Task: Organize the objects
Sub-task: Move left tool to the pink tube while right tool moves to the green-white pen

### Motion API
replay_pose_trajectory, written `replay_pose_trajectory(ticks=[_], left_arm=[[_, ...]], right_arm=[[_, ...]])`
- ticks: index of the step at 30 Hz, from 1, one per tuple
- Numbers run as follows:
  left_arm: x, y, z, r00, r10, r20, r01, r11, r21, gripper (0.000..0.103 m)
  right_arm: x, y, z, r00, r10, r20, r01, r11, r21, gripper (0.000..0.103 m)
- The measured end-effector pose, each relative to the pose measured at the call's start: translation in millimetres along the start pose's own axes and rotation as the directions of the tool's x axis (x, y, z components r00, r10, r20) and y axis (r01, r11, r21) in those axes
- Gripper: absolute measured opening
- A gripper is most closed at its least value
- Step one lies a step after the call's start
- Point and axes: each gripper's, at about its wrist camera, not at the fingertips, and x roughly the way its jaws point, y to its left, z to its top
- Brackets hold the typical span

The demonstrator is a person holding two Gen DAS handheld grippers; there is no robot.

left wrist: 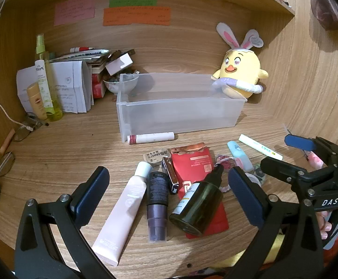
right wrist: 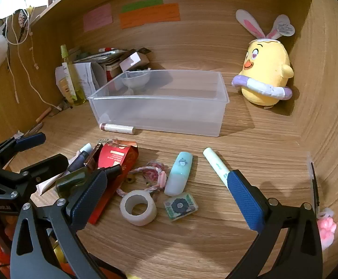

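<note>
**Both jaws wide open over a messy pile**

Both jaws are wide apart and hold nothing. The left gripper (left wrist: 169, 190) hangs over a heap: a pink tube (left wrist: 124, 211), a purple bottle (left wrist: 157, 207) and a dark green bottle (left wrist: 198, 204) that lies on a red packet (left wrist: 195, 169). The right gripper (right wrist: 169, 197) hangs over a tape roll (right wrist: 138, 207), a mint case (right wrist: 179, 173), a small flower card (right wrist: 180, 205) and a white pen (right wrist: 216, 165).

The clear bin (right wrist: 159, 118) sits at 12 o'clock from both, with nothing inside that I can see. A lip stick (right wrist: 117, 128) lies right against its front wall.

What could go wrong? I think the things in the heap touch each other, so a grab may pinch two at once. The green bottle is round and could roll off the packet. The two grippers are close together and might bump. The bin looks light, so a push could slide it toward the yellow chick toy (right wrist: 265, 74) at 1 o'clock.
</note>
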Motion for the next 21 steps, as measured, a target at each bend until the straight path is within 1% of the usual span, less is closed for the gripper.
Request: replay_pose_trajectory(ticks=[5, 9, 10, 12, 14, 16, 19, 21], left_arm=[[2, 6, 1, 1.000, -0.006, 0.007, 0.006, 1.000, -0.005, 0.103], [2, 18, 5, 1.000, -0.015, 0.002, 0.015, 1.000, -0.025, 0.103], [2, 21, 6, 1.000, -0.010, 0.000, 0.010, 0.999, -0.030, 0.100], [3, 31, 7, 1.000, 0.005, -0.014, -0.005, 0.999, -0.037, 0.084], [5, 41, 7, 0.999, 0.011, -0.041, -0.013, 0.998, -0.054, 0.083], [8, 53, 6, 0.998, 0.010, -0.065, -0.015, 0.997, -0.080, 0.083], [14, 64, 1, 0.994, 0.047, -0.099, -0.055, 0.995, -0.085, 0.081], [19, 69, -4, 0.990, 0.063, -0.130, -0.073, 0.994, -0.081, 0.075]], right_arm=[[4, -1, 3, 1.000, 0.002, -0.013, -0.002, 1.000, -0.012, 0.103], [5, -8, 8, 1.000, -0.003, -0.009, 0.003, 1.000, -0.006, 0.103], [4, -10, 9, 1.000, -0.008, -0.005, 0.008, 1.000, -0.003, 0.103], [3, -18, 13, 0.999, -0.033, 0.005, 0.033, 0.999, 0.001, 0.103], [2, -27, 16, 0.999, -0.053, 0.010, 0.053, 0.998, 0.016, 0.103], [3, -39, 20, 0.998, -0.055, 0.005, 0.055, 0.998, 0.038, 0.102], [6, -57, 22, 0.998, -0.068, -0.008, 0.068, 0.995, 0.075, 0.102], [12, -65, 22, 0.996, -0.085, -0.031, 0.087, 0.992, 0.087, 0.095]])
